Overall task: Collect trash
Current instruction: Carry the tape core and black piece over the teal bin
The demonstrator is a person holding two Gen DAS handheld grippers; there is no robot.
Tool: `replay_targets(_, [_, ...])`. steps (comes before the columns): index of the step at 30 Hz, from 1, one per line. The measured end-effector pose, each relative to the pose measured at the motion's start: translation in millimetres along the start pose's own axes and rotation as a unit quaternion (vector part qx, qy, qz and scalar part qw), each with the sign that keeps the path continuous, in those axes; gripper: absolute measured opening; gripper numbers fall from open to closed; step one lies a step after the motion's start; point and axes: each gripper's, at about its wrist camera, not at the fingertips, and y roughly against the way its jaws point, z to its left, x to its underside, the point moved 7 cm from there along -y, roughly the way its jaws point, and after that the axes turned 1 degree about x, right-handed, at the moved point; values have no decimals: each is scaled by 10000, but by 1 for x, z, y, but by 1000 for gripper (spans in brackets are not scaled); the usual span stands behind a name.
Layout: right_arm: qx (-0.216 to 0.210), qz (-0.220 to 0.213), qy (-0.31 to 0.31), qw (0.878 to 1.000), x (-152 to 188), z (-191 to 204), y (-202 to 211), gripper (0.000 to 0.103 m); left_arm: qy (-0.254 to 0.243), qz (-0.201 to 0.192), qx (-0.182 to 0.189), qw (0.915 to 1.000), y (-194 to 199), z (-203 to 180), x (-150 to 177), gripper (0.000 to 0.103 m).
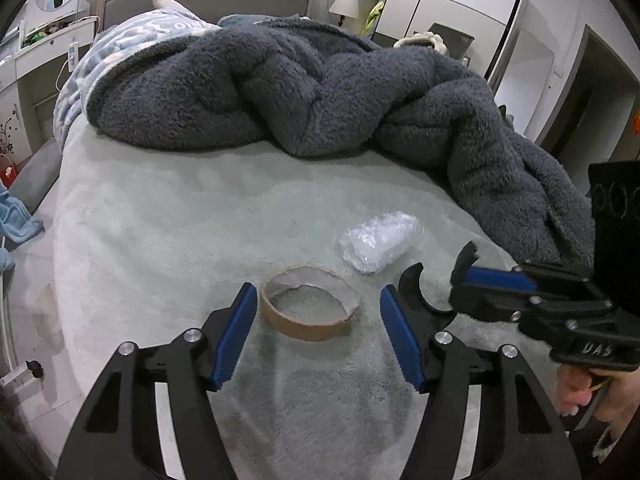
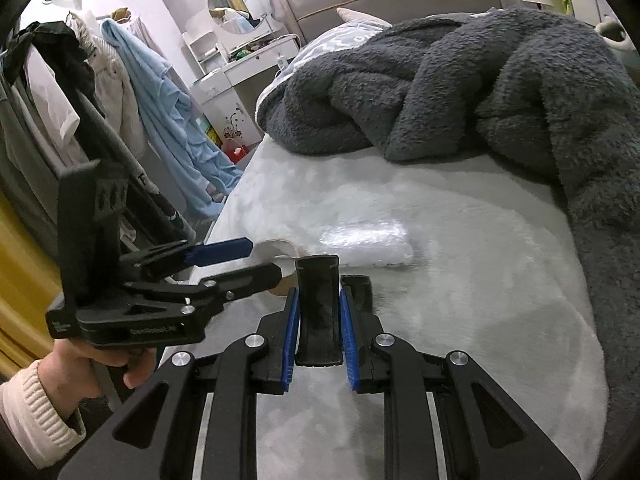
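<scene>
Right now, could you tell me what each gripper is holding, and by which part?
The right gripper clamps a black curved piece by its near end; the left gripper, open, holds nothing.

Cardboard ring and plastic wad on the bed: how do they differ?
The cardboard ring is brown and hollow; the plastic wad is clear-white and crumpled. The ring sits between the fingers of the open left gripper; the wad lies beyond it, outside them. Both rest on the bed.
</scene>
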Motion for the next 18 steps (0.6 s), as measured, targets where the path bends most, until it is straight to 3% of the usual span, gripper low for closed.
replay_targets(10, [35,-12,-9,10000,1,-5,8,20,-63,54,-244,9997,-9,-2,2,65])
replay_targets(13, [59,-13,-16,10000,2,-8,11,20,-20,57,-210,9998,-10,-3,3,74])
replay_targets(18, [60,-30,-54,10000,0,-12,12,20,-109,104,-258,9996,-15,-7,5,72])
